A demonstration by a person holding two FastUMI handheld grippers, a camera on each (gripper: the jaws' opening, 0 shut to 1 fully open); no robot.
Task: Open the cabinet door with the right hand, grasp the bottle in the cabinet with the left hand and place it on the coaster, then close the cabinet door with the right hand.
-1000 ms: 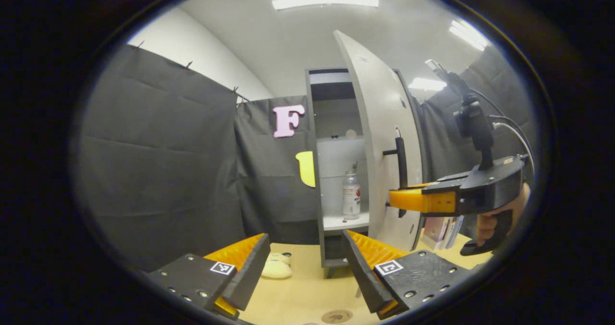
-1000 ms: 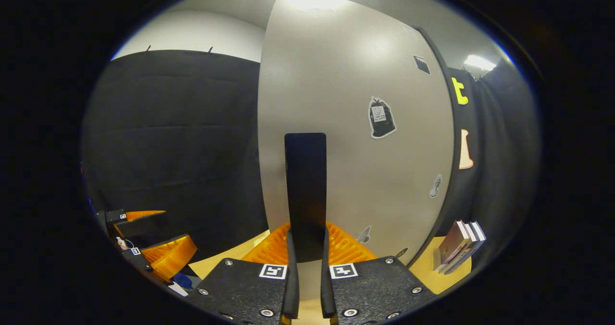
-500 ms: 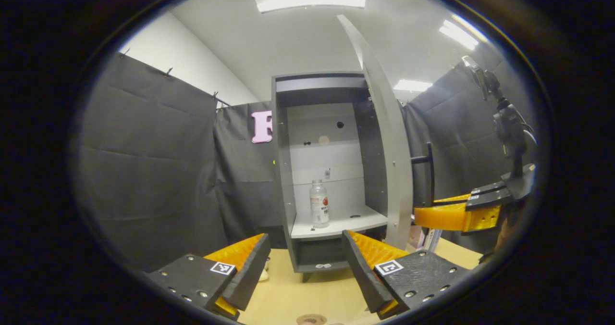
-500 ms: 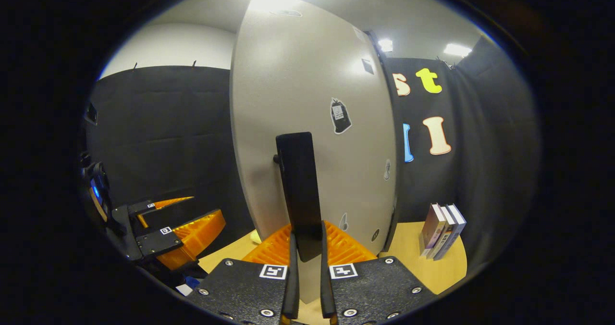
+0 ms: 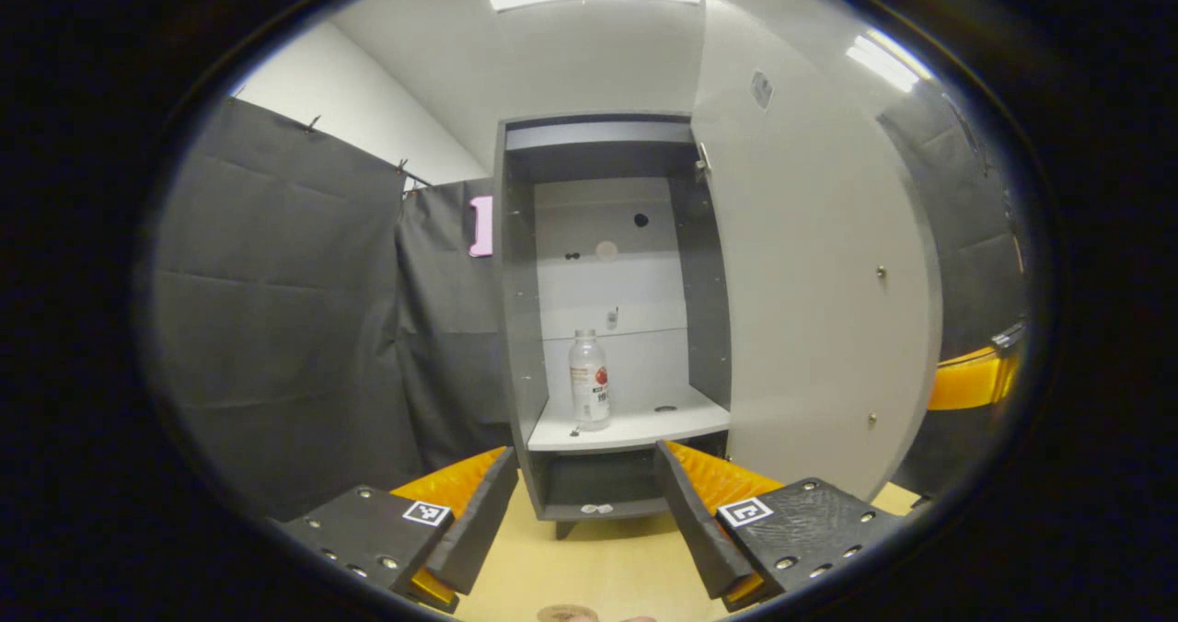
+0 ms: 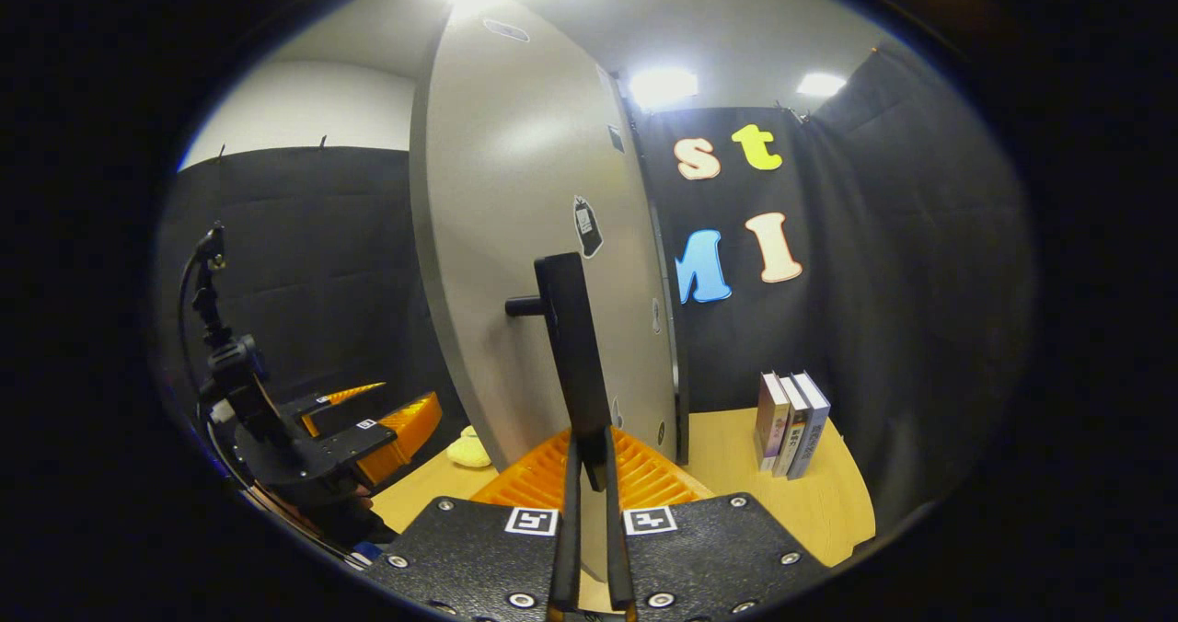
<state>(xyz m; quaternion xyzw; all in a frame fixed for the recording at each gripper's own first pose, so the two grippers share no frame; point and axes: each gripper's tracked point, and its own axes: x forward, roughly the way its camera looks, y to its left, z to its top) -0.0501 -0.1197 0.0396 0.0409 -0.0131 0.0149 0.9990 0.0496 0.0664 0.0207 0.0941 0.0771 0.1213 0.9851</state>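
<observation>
The grey cabinet (image 5: 520, 309) stands open in the left gripper view. A clear bottle (image 5: 589, 378) with a white and red label stands upright on the cabinet's white shelf (image 5: 644, 424), left of middle. My left gripper (image 5: 584, 456) hangs open in front of the cabinet, below and well short of the bottle, with nothing between its fingers. A round coaster (image 5: 568, 613) peeks in at the bottom edge on the table. In the right gripper view my right gripper (image 6: 589, 456) is shut on the lower end of the door's black handle (image 6: 571, 346). The door (image 6: 525, 263) is swung wide.
The open door (image 5: 810, 282) rises just right of my left gripper, edging the cabinet opening. Three books (image 6: 791, 420) stand on the wooden table (image 6: 828, 502) right of the cabinet. A pale soft object (image 6: 469, 452) lies on the table by the door's foot. My left gripper (image 6: 368, 429) shows left of it.
The door has swung much wider with my right gripper on its handle. The whole cabinet interior and the bottle came into view. My left gripper stayed open.
</observation>
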